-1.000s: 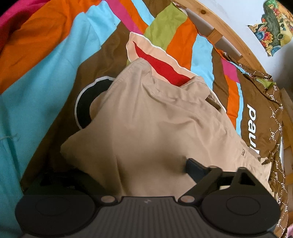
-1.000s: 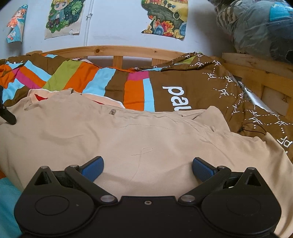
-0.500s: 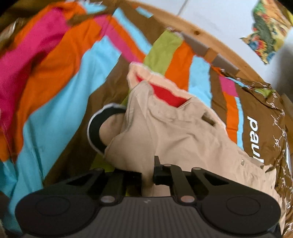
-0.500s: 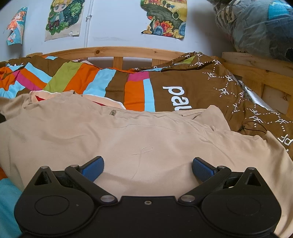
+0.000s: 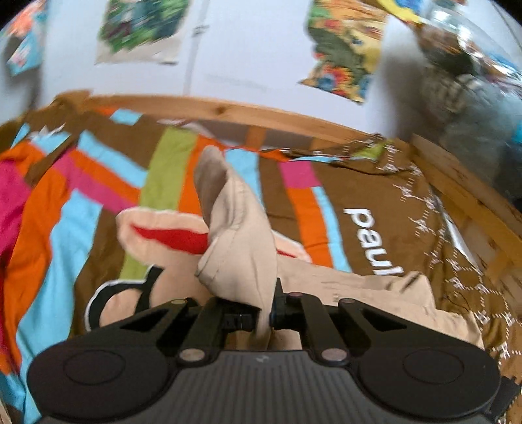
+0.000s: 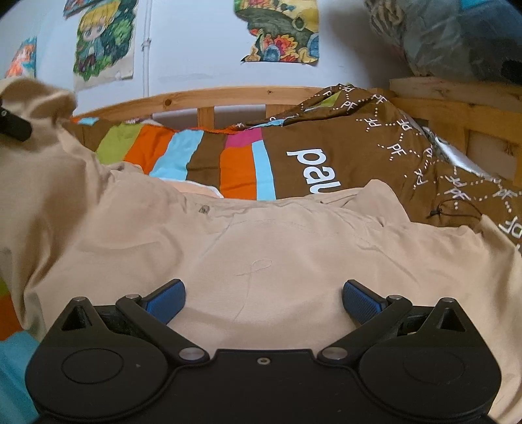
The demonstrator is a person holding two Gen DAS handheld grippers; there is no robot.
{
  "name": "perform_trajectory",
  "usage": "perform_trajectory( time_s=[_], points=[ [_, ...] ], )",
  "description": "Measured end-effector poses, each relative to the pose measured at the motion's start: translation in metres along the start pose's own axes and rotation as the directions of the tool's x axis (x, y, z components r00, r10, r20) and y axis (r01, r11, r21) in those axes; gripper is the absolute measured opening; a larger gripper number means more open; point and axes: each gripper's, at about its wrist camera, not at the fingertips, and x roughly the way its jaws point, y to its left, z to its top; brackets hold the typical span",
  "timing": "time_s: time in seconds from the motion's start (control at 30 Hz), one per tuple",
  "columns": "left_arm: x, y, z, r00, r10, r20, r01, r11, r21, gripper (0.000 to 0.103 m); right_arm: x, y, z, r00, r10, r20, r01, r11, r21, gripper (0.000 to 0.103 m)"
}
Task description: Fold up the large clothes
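A large beige garment [image 6: 261,241] lies spread on a striped bedspread. My left gripper [image 5: 264,313] is shut on a fold of the beige garment [image 5: 241,241], and the cloth rises in a peak above its jaws. In the right wrist view that lifted part stands at the far left, with the left gripper's black finger [image 6: 13,125] beside it. My right gripper [image 6: 261,293] hovers low over the middle of the garment. It is open, its blue pads [image 6: 166,296] wide apart with only flat cloth below them.
The striped bedspread [image 5: 81,202] covers the bed, with a brown printed duvet [image 6: 375,153] bunched at the right. A wooden bed rail [image 6: 228,96] runs along the back below a wall with posters [image 6: 280,29]. A bundled bag [image 6: 450,36] sits top right.
My left gripper has closed on the garment's left part and lifted it up and towards the middle. The right gripper has stayed open in place.
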Motion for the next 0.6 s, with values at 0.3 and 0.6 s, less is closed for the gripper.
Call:
perform_trajectory(
  time_s=[0.3, 0.6],
  points=[
    [0.001, -0.08, 0.007, 0.996, -0.087, -0.037, 0.093, 0.969, 0.227, 0.006, -0.025, -0.035, 0.021, 1.0, 0.028, -0.009, -0.027, 0.995, 0.097, 0.102],
    [0.012, -0.155, -0.024, 0.967, -0.212, -0.145, 0.252, 0.89, 0.381, 0.006, -0.078, -0.139, 0.038, 0.993, 0.094, 0.067, -0.114, 0.906, 0.408, 0.101]
  ],
)
